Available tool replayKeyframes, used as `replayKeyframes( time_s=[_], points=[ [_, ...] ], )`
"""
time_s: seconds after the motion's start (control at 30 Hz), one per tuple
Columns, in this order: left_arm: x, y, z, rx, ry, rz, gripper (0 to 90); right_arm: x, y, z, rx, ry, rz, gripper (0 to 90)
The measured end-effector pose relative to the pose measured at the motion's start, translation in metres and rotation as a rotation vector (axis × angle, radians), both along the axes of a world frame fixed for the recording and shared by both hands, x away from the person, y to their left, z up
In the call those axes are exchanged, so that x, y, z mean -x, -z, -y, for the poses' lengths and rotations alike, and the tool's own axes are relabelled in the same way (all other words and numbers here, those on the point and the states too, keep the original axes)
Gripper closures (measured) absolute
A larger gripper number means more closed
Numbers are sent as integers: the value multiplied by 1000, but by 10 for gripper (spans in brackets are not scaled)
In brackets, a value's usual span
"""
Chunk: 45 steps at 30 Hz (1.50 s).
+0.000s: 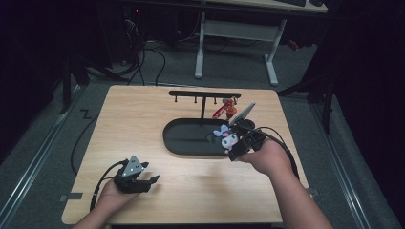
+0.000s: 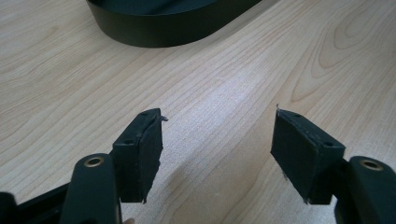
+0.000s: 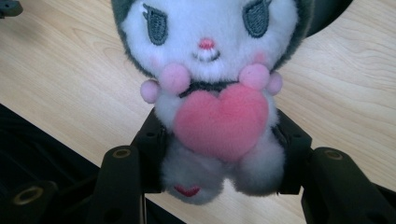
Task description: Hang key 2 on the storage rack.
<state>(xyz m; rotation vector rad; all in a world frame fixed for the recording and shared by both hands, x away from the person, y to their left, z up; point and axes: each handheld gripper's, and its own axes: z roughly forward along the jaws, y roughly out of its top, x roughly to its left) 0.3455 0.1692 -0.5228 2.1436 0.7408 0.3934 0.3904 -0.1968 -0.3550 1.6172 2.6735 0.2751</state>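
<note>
Room: dark workspace, grey floor with cables, a white-legged desk beyond the wooden tabletop (image 1: pixel 143 119).
Stand: a black oval tray (image 1: pixel 184 138) sits right of the tabletop's centre, with a black post and hook bar (image 1: pixel 204 95) rising from its far side; a red keychain (image 1: pixel 224 109) hangs at the bar's right end.
Plush toy: a white and dark plush toy (image 1: pixel 226 137) hugging a pink heart (image 3: pixel 219 122), over the tray's right end, toward the tabletop's right edge.
Right gripper: right gripper (image 1: pixel 237 143) has its jaws closed on the toy's lower body, one pad on each flank, toy upright and facing the camera.
Left gripper: left gripper (image 1: pixel 138 181) rests near the front-left corner of the tabletop, jaws parted with nothing between them, bare wood below.
Done: the toy appears picked up and secure in the grip.
Left: probably carrying it up to a free hook on the bar and hanging it; its loop cannot be made out.
</note>
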Motion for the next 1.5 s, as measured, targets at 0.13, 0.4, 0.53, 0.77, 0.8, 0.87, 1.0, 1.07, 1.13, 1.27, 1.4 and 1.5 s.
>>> replayKeyframes(
  time_s=[0.13, 0.4, 0.53, 0.77, 0.8, 0.87, 1.0, 1.07, 1.13, 1.27, 1.4, 1.5],
  points=[
    [0, -1, -1, 4, 2, -3, 342, -6, -9, -1, 11, 14, -5, 494],
    [-2, 1, 1, 2, 10, -12, 340, -23, -27, 0, 7, 48, 8, 494],
    [-2, -1, 1, 5, 14, -7, 341, -32, -38, 1, -9, 70, 24, 494],
    [-2, -1, 1, 8, 19, -7, 340, -47, -49, -1, -6, 92, 41, 494],
    [-2, -2, 1, 9, 19, -6, 340, -49, -49, -2, -11, 97, 40, 494],
    [-2, -2, 0, 11, 18, -4, 340, -52, -50, -3, -13, 98, 41, 494],
    [-2, -2, 0, 6, 19, -5, 340, -59, -52, -5, -14, 109, 48, 494],
    [-1, -2, 1, 1, 22, -2, 341, -62, -53, -7, -13, 107, 50, 494],
    [-1, -1, 2, 3, 22, -2, 340, -65, -55, -9, -19, 114, 55, 494],
    [-1, -2, 1, 2, 21, -2, 341, -71, -58, -14, -31, 108, 68, 493],
    [0, -1, 2, 0, 25, -3, 341, -77, -61, -17, -15, 133, 111, 492],
    [0, -1, 2, -3, 30, -4, 341, -81, -59, -18, -7, 155, 130, 492]
  ],
)
